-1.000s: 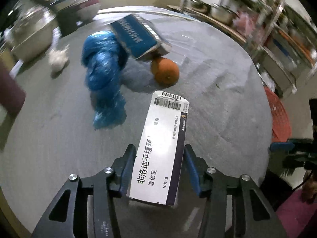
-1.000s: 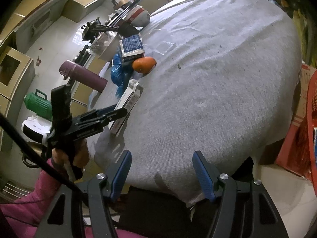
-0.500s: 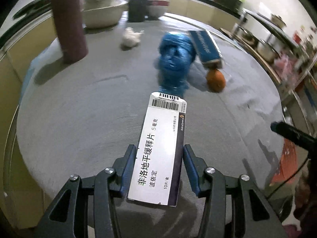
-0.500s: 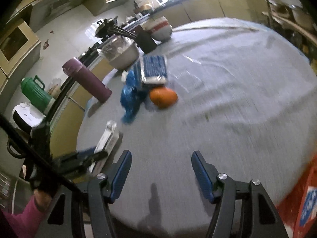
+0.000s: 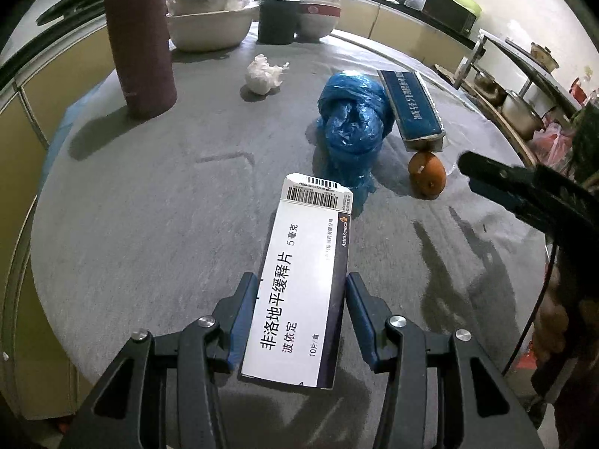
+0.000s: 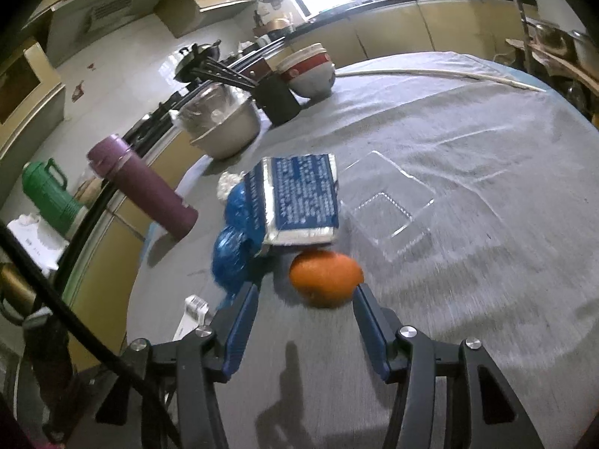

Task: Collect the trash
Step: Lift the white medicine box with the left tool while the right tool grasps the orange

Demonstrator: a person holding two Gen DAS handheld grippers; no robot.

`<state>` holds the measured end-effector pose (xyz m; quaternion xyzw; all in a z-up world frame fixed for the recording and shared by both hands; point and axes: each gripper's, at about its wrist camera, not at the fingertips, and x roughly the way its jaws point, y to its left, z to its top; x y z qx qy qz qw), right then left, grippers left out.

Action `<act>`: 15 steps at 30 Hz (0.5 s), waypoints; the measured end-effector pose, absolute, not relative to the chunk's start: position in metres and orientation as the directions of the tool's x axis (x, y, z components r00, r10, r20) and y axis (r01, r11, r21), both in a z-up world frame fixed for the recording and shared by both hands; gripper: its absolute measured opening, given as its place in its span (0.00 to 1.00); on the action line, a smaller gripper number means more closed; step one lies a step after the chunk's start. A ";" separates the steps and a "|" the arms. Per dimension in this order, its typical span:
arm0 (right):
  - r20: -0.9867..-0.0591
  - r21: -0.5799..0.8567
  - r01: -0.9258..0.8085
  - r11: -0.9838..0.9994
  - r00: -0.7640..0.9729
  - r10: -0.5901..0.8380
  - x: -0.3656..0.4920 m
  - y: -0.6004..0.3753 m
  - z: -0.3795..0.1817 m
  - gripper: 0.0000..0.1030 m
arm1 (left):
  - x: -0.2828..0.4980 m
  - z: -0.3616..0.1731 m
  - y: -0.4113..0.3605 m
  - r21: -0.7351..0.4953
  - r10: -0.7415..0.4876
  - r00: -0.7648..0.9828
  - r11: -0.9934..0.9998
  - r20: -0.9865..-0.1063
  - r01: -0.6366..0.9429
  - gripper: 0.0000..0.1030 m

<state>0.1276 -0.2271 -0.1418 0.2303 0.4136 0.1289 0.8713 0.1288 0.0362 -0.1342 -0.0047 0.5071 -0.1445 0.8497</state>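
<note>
My left gripper (image 5: 301, 286) is shut on a white medicine box (image 5: 305, 277) with black Chinese print and holds it above the grey round table (image 5: 149, 205). Beyond it lie a knotted blue plastic bag (image 5: 350, 123), a blue foil-edged box (image 5: 410, 108), an orange (image 5: 426, 177) and a crumpled white tissue (image 5: 264, 75). My right gripper (image 6: 305, 297) is open just in front of the orange (image 6: 325, 277), its fingers on either side of it. The blue box (image 6: 301, 198) leans over the blue bag (image 6: 234, 247). A clear plastic tray (image 6: 389, 205) lies right of it.
A maroon thermos (image 5: 140, 37) stands at the table's far left. A steel bowl (image 5: 209, 26), a black cup (image 5: 277, 18) and a red-and-white bowl (image 5: 316, 18) stand at the far edge. The right gripper's arm (image 5: 524, 191) reaches in from the right.
The right gripper has swung in over the table and closed in on the orange. The left gripper, still holding the medicine box, has turned left and steadied.
</note>
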 end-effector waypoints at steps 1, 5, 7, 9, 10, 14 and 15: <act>-0.661 0.511 -0.031 0.859 0.624 0.416 0.131 -0.227 -0.143 0.55 | 0.130 -0.135 0.035 -0.150 -0.247 0.443 0.958 -0.862 0.243 0.49; -0.685 0.482 -0.012 0.876 0.619 0.385 0.145 -0.221 -0.151 0.55 | 0.134 -0.137 0.031 -0.145 -0.244 0.438 0.958 -0.865 0.246 0.49; -0.695 0.479 -0.006 0.878 0.609 0.383 0.150 -0.221 -0.156 0.55 | 0.135 -0.138 0.032 -0.151 -0.248 0.430 0.957 -0.868 0.247 0.49; -0.709 0.468 0.005 0.884 0.599 0.372 0.155 -0.219 -0.161 0.55 | 0.138 -0.139 0.032 -0.159 -0.253 0.424 0.957 -0.870 0.245 0.49; -0.713 0.464 0.008 0.886 0.597 0.368 0.157 -0.218 -0.163 0.55 | 0.138 -0.140 0.032 -0.162 -0.255 0.421 0.956 -0.870 0.245 0.49; -0.726 0.437 0.005 0.899 0.592 0.350 0.162 -0.214 -0.166 0.52 | 0.139 -0.141 0.032 -0.164 -0.261 0.416 0.953 -0.871 0.254 0.49; -0.727 0.433 0.004 0.901 0.593 0.346 0.163 -0.214 -0.166 0.50 | 0.140 -0.141 0.032 -0.162 -0.260 0.413 0.953 -0.873 0.257 0.49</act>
